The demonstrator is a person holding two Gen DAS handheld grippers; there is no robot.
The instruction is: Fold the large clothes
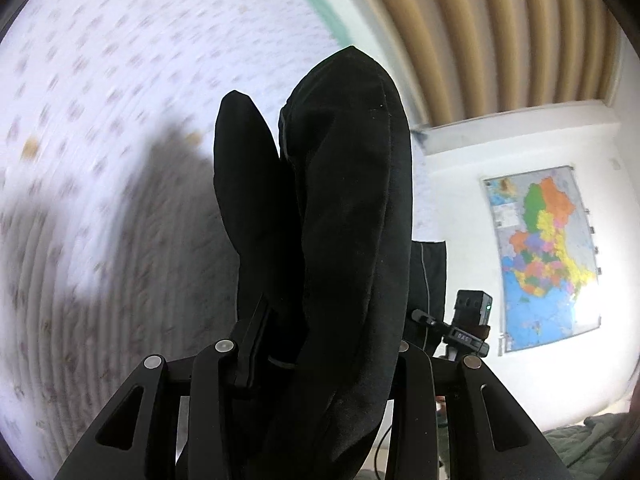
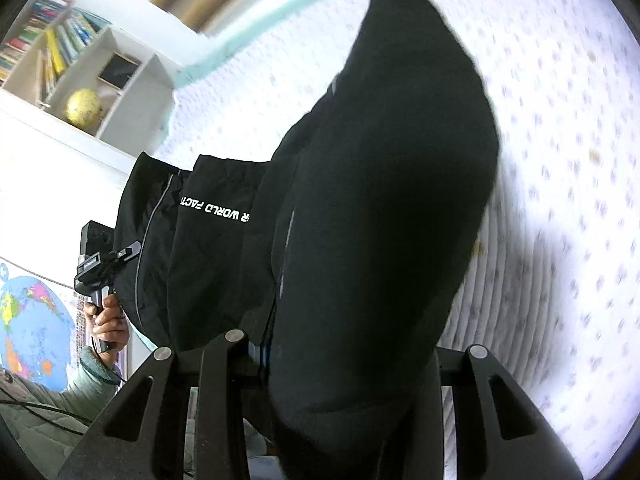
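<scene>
- Bed (image 2: 560, 128): white quilted cover, small grey-brown dots, mint edging; beige curtain (image 1: 500, 40) beyond it.
- Past the bed's edge: bookshelf (image 2: 60, 52) holding a yellow globe (image 2: 83, 107); coloured wall map (image 1: 544, 256).
- Black garment (image 2: 380, 200) lifted above the bed, white print partly readable: "WORLD FACT".
- Left gripper (image 1: 316, 356) and right gripper (image 2: 340, 360) both clamped on garment folds.

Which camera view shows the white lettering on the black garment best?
The right wrist view: the white lettering runs across a hanging panel of the black garment, partly readable. The left wrist view shows only plain dark fabric, no lettering.
</scene>
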